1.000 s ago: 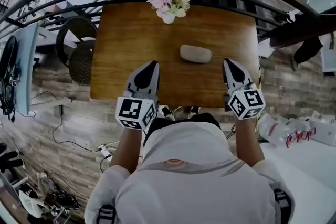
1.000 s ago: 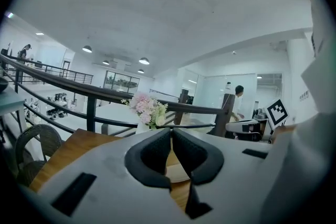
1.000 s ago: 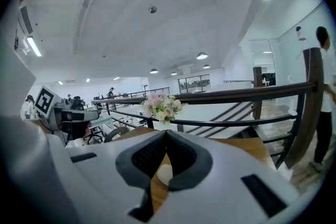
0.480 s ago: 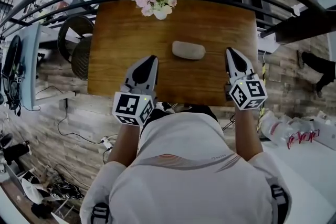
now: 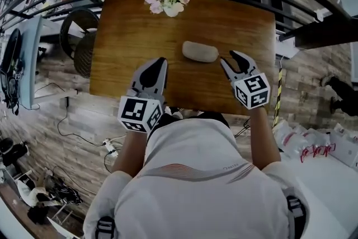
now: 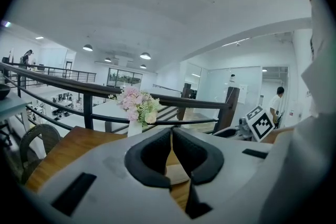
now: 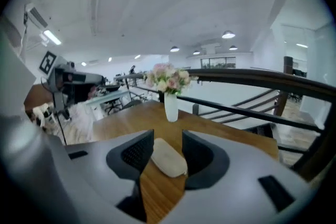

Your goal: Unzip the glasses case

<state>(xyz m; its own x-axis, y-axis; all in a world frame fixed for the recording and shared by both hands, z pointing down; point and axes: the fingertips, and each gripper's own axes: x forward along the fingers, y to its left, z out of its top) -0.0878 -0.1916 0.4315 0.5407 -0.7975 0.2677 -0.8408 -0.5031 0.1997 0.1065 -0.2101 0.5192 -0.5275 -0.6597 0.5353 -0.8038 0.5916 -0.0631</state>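
I am aiming the nearer right gripper [image 5: 230,59], jaws just opening and empty, at the case [image 5: 199,51] lying crosswise to its left.

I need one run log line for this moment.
glasses case: closed | left gripper: shut, empty | right gripper: jaws just opening, nothing between, near case

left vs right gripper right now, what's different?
Jaws: the left gripper is shut; the right gripper has just been opening, with its jaws apart and nothing between them.
Place: the right gripper's tips sit just short of the glasses case and are aimed at it; the left gripper hangs back, nearer the table's near edge.
Shared: both hold nothing.
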